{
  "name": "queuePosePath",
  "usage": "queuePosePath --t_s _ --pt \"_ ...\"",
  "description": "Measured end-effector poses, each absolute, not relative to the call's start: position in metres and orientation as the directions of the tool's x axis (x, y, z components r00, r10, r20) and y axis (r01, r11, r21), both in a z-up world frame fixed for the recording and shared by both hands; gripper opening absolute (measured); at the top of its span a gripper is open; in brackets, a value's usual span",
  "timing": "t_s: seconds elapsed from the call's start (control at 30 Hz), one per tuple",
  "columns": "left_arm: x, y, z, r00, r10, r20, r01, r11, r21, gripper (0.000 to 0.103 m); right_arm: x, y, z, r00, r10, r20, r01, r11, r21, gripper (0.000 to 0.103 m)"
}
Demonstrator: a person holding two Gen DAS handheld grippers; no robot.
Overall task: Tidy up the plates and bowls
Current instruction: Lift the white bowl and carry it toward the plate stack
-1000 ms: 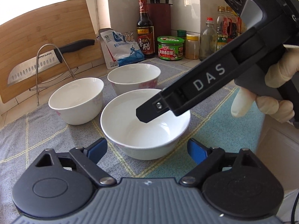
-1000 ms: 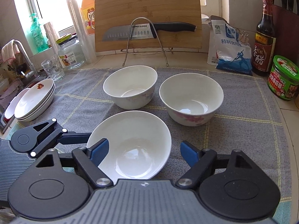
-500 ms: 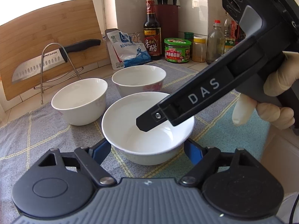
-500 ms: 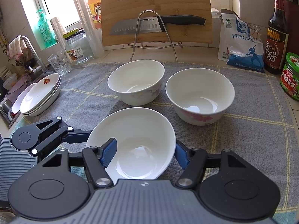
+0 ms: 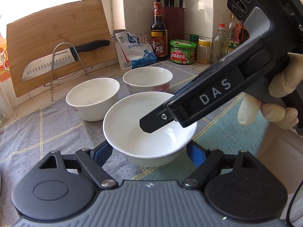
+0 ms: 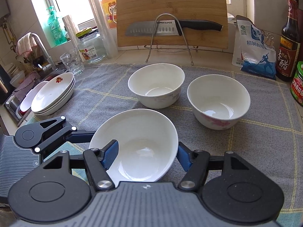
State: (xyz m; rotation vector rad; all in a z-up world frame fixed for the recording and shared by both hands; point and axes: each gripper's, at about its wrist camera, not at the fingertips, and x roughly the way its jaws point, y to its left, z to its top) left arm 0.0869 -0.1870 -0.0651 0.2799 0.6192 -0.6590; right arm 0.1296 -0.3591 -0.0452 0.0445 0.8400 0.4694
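Near the front edge of the grey checked cloth [image 6: 265, 151], the glossy white ceramic bowl [image 6: 140, 143] sat between both spread-open tools, left gripper [image 5: 149, 151] and right gripper [image 6: 145, 151], so I feared clashing squeezes might tip it

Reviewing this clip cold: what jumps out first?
The near bowl, bracketed by both grippers: the left gripper straddles it, the right gripper has one finger inside the rim. Two more bowls sit behind on the grey towel, and stacked plates sit at the far left.
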Motion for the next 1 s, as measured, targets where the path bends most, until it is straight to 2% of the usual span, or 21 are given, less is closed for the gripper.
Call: queuePosePath --t_s 0.63,1.0 --pt "0.064 -0.122 -0.056 0.646 -0.374 -0.665 0.531 0.847 0.039 0.085 0.125 -0.288 -0.042 0.458 0.544 -0.704 -0.543 0.797 0.263 0.072" --pt "0.060 -0.095 -0.056 0.622 -0.349 -0.701 0.525 0.850 0.042 0.085 0.125 -0.260 -0.049 0.401 0.569 -0.718 -0.577 0.766 0.284 0.072"
